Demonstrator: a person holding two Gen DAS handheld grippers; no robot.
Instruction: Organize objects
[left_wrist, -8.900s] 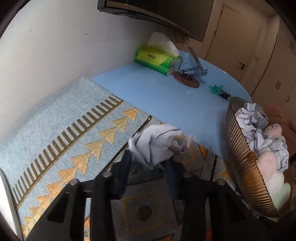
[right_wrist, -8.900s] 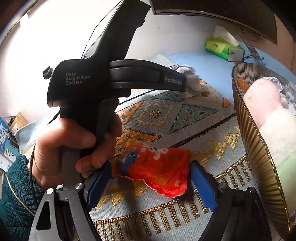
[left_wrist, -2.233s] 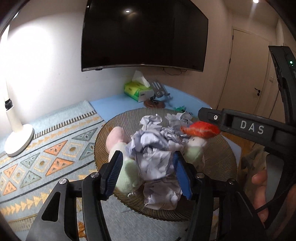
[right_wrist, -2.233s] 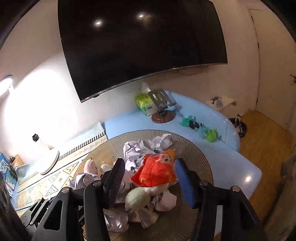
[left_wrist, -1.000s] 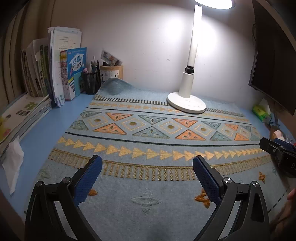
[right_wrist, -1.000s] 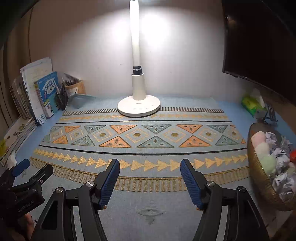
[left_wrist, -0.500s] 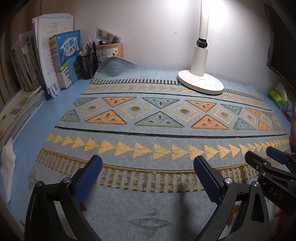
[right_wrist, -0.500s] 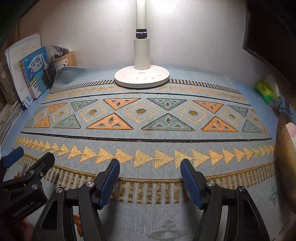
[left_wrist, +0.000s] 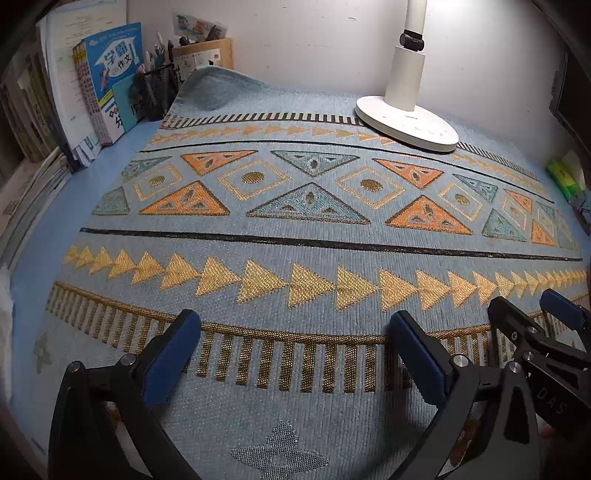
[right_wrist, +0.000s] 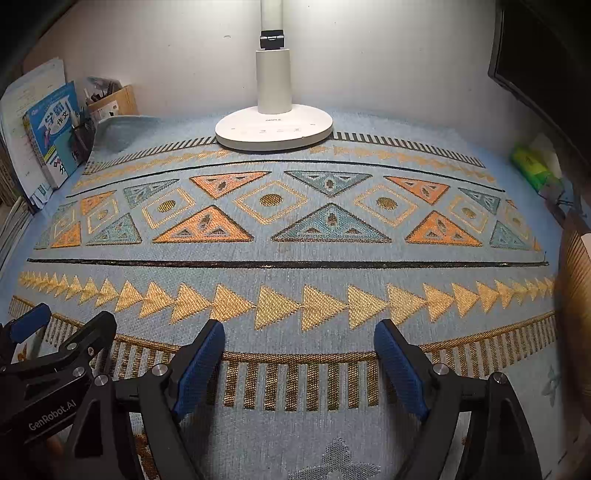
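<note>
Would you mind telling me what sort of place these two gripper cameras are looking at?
Most likely a study desk at home. A white desk lamp stands on a patterned woven mat, books are stacked upright at the left beside a pen holder, and a dark screen hangs on the right.

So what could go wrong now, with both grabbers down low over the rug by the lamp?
1. The left gripper and right gripper hang side by side, jaws opening and empty; they might bump each other.
2. The rug curls up at its far corner by the pen holder; a snag there could tip the pens.
3. The lamp stands on the rug, so tugging the rug may wobble it.
</note>
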